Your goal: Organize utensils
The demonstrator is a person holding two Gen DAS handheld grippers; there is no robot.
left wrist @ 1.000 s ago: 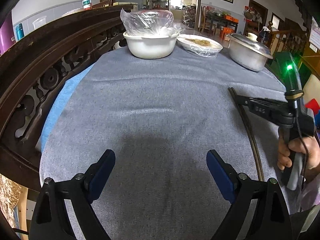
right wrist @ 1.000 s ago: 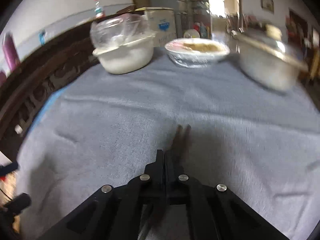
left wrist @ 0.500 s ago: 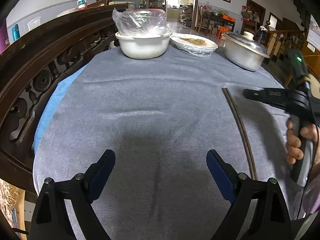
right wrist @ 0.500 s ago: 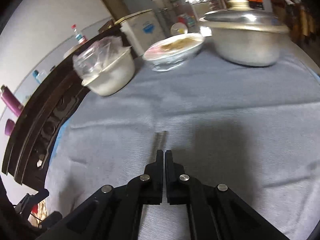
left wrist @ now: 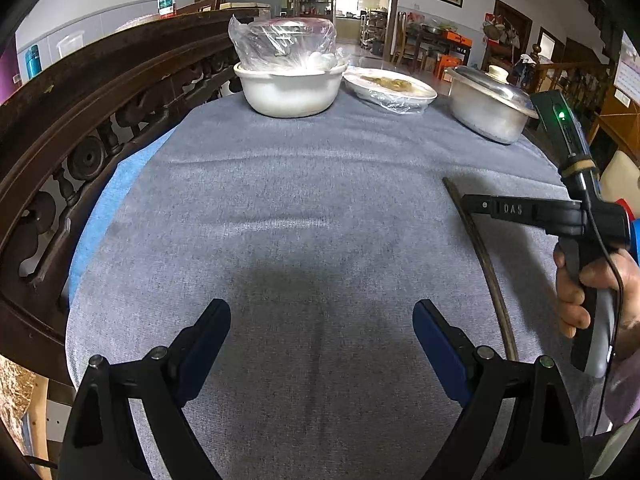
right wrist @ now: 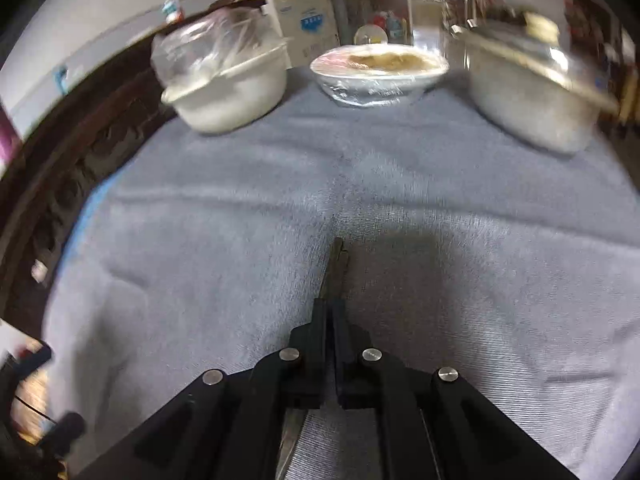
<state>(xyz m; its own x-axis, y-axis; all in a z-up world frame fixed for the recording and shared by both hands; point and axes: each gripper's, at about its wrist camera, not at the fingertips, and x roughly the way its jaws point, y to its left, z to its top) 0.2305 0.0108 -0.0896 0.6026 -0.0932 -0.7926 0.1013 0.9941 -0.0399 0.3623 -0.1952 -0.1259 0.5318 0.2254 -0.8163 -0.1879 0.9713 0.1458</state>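
Your left gripper point(left wrist: 322, 336) hangs over the near part of a grey tablecloth point(left wrist: 304, 200), its blue-padded fingers point(left wrist: 208, 330) spread wide with only cloth between them.

To its right, your right hand point(left wrist: 588, 292) grips the handle of the right gripper point(right wrist: 330, 314). That gripper's black fingers are pressed together on a pair of dark chopsticks point(left wrist: 486, 270). In the left wrist view the chopsticks run as a long thin line along the right side of the cloth, from just past the fingertips back toward you. In the right wrist view, which is blurred, their tips point(right wrist: 338, 258) stick out a little beyond the closed fingers, pointing toward the far dishes. Whether the chopsticks rest on the cloth or are lifted off it cannot be told.

Along the far edge stand a white bowl point(left wrist: 290, 90) with a clear plastic bag over its contents, a plate of food under cling film point(left wrist: 390, 90), and a lidded metal pot point(left wrist: 488, 110). A carved dark wooden rail point(left wrist: 92, 120) curves along the left side.
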